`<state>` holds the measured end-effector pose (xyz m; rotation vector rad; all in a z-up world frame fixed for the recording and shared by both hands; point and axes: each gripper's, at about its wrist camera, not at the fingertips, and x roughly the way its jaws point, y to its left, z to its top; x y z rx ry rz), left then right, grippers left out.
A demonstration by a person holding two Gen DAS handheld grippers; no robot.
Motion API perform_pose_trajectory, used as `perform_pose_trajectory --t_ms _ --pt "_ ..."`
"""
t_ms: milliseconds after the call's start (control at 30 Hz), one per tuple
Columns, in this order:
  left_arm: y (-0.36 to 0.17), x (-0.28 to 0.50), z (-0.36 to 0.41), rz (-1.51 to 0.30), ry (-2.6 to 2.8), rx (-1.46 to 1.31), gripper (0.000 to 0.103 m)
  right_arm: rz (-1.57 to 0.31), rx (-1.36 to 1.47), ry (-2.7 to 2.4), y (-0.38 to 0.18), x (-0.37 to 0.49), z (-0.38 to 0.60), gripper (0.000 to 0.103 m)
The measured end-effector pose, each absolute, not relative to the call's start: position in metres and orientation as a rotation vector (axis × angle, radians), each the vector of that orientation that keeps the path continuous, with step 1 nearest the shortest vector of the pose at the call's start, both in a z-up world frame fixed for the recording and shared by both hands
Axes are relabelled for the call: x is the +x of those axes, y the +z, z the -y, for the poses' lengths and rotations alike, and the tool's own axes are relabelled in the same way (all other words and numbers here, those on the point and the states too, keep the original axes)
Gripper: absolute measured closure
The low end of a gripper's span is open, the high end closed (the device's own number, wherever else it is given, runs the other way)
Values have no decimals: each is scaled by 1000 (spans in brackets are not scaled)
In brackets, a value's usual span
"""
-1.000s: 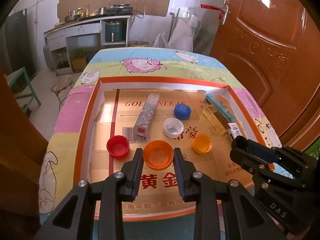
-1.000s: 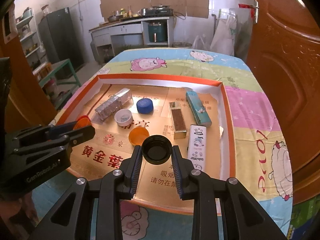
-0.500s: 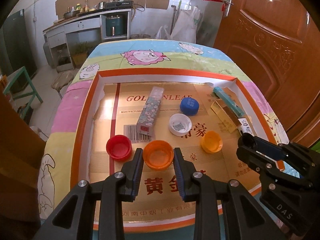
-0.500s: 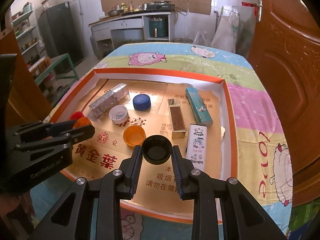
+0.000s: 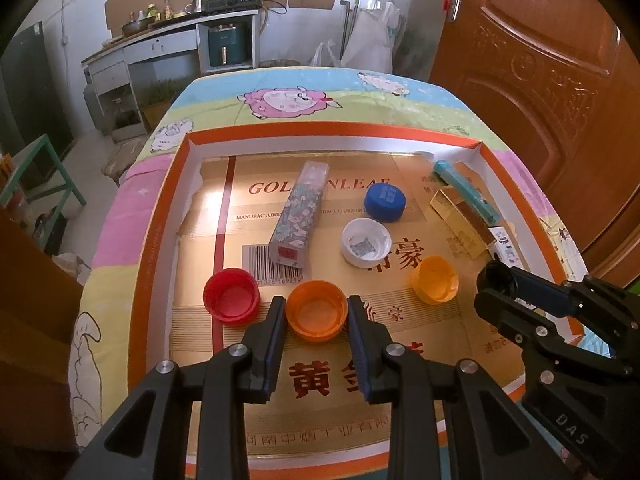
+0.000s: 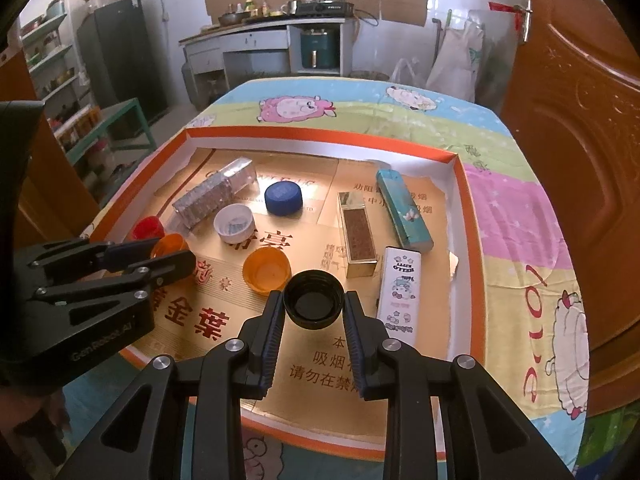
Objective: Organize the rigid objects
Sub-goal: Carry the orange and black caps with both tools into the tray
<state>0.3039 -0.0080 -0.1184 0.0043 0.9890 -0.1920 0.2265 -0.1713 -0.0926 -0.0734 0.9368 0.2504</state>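
White carton [image 6: 398, 288] fully visible rightward only

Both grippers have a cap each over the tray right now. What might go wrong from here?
1. The left gripper pinches the orange cap only by its round rim; it may slip or pop out.
2. The red cap lies close beside the left finger, so lowering there may knock it.
3. The right gripper holds the black cap just over the yellow cap and near the white box; setting it down may bump either.
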Motion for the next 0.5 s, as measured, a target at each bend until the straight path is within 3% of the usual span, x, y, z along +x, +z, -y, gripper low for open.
perform_pose_trajectory --t_ms 500 --pt "-121 305 7 -974 -199 -3 72 -973 -57 250 -106 233 172 72"
